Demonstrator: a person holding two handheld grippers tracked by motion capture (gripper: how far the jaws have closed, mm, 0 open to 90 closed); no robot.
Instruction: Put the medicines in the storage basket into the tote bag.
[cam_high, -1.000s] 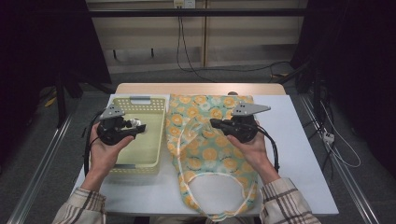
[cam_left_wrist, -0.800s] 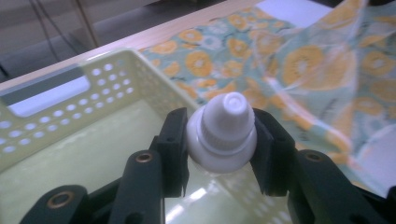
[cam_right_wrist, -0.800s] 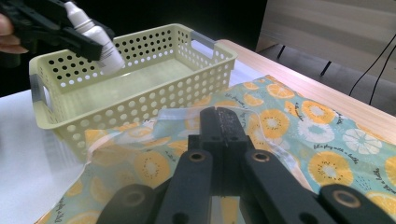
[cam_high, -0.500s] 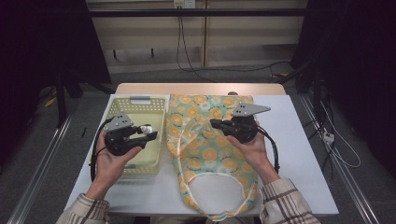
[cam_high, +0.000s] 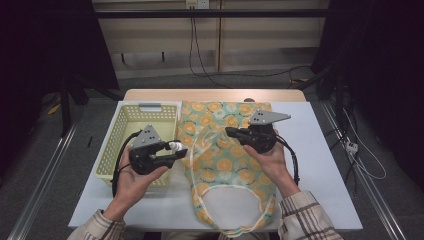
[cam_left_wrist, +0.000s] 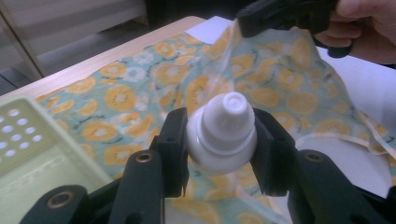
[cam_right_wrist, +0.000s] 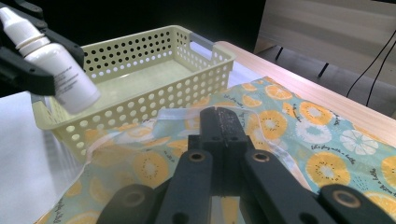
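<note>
Where the white table (cam_high: 320, 165) begins on the left, a pale yellow perforated basket (cam_high: 117, 155) sits with its grey handle at the far end; nothing lies in the part of it that can be seen. At the basket's right rim hangs the left gripper (cam_high: 172, 152), held in the person's left hand (cam_high: 132, 182), jaws pointing right toward the cloth. Its two black jaws pinch a small white bottle (cam_left_wrist: 222, 133) by the neck and shoulder, one pad on each side, cap facing away from the camera in the left gripper view. In the right gripper view the bottle (cam_right_wrist: 51, 60) is tilted, cap up and to the left, clear of the basket (cam_right_wrist: 154, 74) and above its near wall.

Middle of the table: a teal cloth bag with orange fruit print (cam_high: 225, 160) lies flat, its pale strap looping across it and its mouth toward the person. The bottle (cam_high: 176, 146) is just at the bag's left edge, above the gap between basket and bag.

Right of centre, the right gripper (cam_high: 231, 132) rests low over the bag in the right hand (cam_high: 270, 160), jaws pointing left. Seen in the right gripper view, its jaws (cam_right_wrist: 223, 126) are pressed together on the strap's clear edging, lifting a fold of the bag (cam_right_wrist: 280, 126). Plaid sleeves show at both wrists.
</note>
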